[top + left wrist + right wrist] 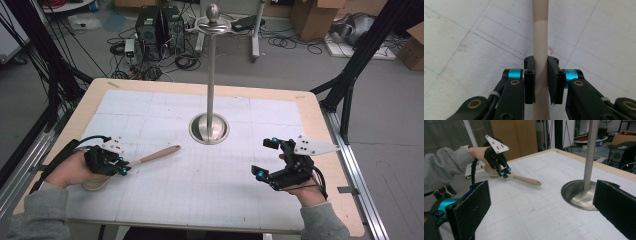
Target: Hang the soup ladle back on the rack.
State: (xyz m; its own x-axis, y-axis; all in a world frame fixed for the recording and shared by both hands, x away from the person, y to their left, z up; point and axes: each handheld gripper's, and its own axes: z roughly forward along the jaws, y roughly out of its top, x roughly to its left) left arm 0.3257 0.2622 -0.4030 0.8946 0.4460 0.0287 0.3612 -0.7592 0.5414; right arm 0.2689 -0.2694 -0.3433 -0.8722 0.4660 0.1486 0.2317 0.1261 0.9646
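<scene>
High view: a light wooden table (330, 150) carries a white gridded mat (200, 175). A tall metal stand with a round polished base (209, 128) is positioned at the mat's centre, toward the far side. A pale wooden spoon with a long rounded handle (152, 157) lies at the left of the mat, handle end pointing toward the stand base and well apart from it. The left gripper (121, 166), held in the person's left hand (70, 170), is clamped on the spoon's handle near the bowl end; the bowl sits under the hand. The right gripper (266, 159) is at the right of the mat, jaws spread wide with nothing between them.

Left gripper view: both black jaws press against the spoon handle (541, 50), which runs upward between them over the mat (461, 50).

Right gripper view: the right gripper's (541, 207) jaws stand far apart at the frame's lower corners, empty. Beyond them, the stand base (574, 192) rests on the mat at right. At upper left, the left gripper (504, 173) holds the spoon (526, 180), whose handle is tilted slightly above the mat.
</scene>
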